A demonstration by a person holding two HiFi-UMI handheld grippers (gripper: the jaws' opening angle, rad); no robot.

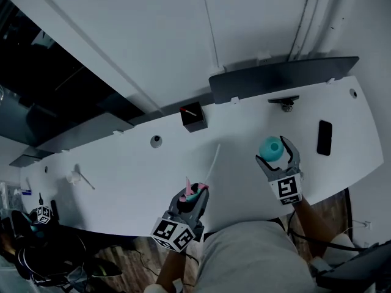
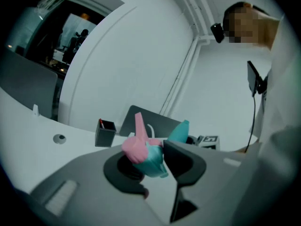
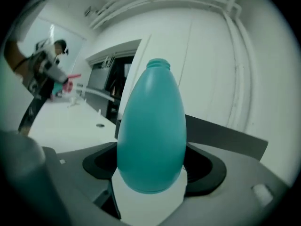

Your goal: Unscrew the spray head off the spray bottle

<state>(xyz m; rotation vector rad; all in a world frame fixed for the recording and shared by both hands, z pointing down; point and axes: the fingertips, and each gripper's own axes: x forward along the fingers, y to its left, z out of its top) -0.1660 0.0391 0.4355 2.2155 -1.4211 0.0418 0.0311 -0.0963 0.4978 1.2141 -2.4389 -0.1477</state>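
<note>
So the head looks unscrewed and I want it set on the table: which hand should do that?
Left, likely. The left tongs grip the head, its tube clear of the bottle, over the table. The right tongs hold the open-necked bottle.

The desk (image 1: 244,133) is viewed steeply from above by the head view. Each gripper view is set close behind its jaws, looking across the desk; the spray bottle (image 1: 271,148) (image 2: 180,131) (image 3: 150,126) is shared by all three.

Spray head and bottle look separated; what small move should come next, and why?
Probably lower the left gripper and lay the spray head on the white table. The head with its tube is clear of the bottle, whose neck is open in the right gripper.
</note>
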